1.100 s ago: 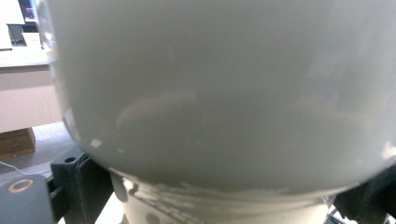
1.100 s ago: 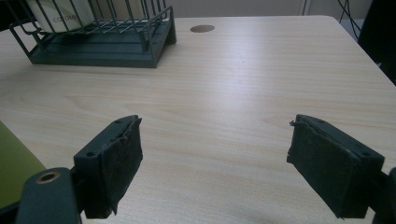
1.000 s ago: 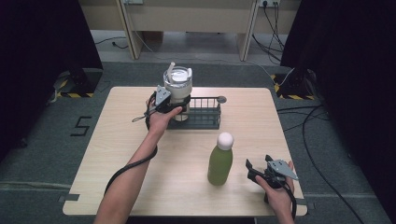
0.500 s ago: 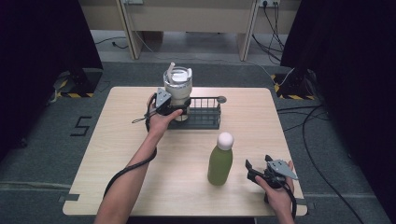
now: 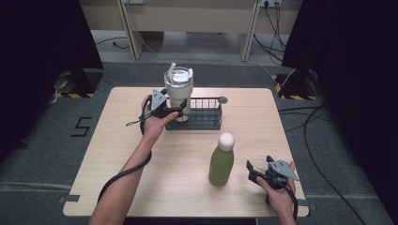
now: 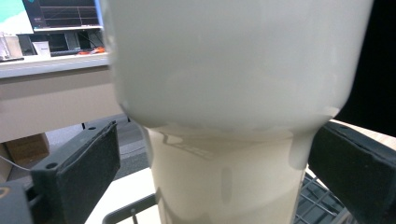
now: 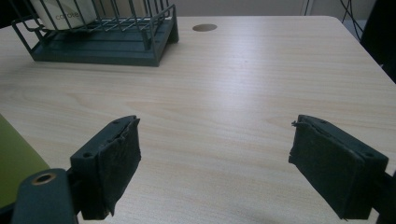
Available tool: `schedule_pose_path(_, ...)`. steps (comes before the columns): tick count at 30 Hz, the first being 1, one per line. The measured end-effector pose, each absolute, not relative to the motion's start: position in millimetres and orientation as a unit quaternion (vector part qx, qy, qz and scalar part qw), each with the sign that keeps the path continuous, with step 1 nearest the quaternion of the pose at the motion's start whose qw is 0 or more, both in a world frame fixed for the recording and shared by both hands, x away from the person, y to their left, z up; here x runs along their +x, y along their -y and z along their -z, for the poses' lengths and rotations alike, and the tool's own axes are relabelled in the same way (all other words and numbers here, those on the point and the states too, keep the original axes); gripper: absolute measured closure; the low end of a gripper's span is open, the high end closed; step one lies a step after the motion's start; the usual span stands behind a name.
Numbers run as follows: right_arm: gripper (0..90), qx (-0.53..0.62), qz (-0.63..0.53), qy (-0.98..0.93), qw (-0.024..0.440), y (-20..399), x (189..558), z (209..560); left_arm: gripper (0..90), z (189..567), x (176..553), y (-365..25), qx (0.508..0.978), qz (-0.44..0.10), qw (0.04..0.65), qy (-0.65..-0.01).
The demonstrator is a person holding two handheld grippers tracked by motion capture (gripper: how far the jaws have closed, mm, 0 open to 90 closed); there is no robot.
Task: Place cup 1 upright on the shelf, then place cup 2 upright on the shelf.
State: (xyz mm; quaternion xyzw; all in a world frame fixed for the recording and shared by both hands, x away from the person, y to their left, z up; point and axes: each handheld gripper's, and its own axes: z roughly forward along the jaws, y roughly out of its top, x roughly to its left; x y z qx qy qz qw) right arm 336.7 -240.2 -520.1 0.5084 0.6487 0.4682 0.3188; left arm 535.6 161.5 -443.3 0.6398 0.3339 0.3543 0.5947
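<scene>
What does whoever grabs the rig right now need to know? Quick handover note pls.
Left gripper: at the cream tumbler, jaws open either side of its lower body, gaps visible, not clamped.
Right gripper: open, holding nothing, low over the table right of the green bottle.
Tumbler stands upright at the left end of the dark wire rack. Bottle upright on the table, outside the rack.
Done: tumbler is in the rack.
Left, likely: free the left gripper; bottle not yet handled.

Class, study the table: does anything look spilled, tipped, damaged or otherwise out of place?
Nothing stands out. The cream tumbler stands upright in the dark wire rack, with the left gripper open around it. The green bottle stands upright on the table, with the right gripper open beside it. No spill shows.
</scene>
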Motion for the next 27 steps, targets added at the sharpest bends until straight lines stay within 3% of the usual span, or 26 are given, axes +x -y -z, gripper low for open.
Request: schedule_pose_path(27, 15.5, 0.488, -0.471, -0.657, 0.329, 238, 334, 520, 0.9, 433, 494, -187, 0.650, -0.352, 0.597, -0.311)
